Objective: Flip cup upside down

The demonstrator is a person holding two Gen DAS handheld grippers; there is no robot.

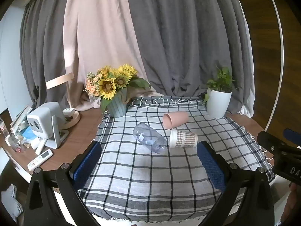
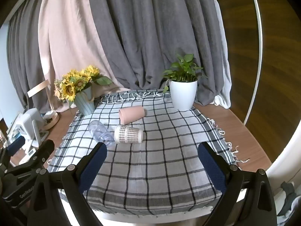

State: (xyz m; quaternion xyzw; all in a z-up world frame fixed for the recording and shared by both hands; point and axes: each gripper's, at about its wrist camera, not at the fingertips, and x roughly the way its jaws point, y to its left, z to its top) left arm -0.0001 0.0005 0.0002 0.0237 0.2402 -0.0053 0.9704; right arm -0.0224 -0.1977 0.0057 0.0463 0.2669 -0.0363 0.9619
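Observation:
Three cups lie on their sides on the checked cloth [image 1: 150, 169]: a pink cup [image 1: 175, 119] [image 2: 131, 114] farthest back, a white paper cup with a brown check band [image 1: 183, 138] [image 2: 128, 133], and a clear plastic cup [image 1: 150, 140] [image 2: 100, 132] to its left. My left gripper [image 1: 149, 150] is open and empty, hovering just in front of the clear and paper cups. My right gripper [image 2: 152, 151] is open and empty, in front and to the right of the paper cup.
A sunflower vase [image 1: 116, 107] [image 2: 84, 104] stands at the back left and a white plant pot [image 1: 218, 103] [image 2: 183, 96] at the back right. A projector [image 1: 45, 122] and remote [image 1: 40, 160] lie left. Curtains hang behind.

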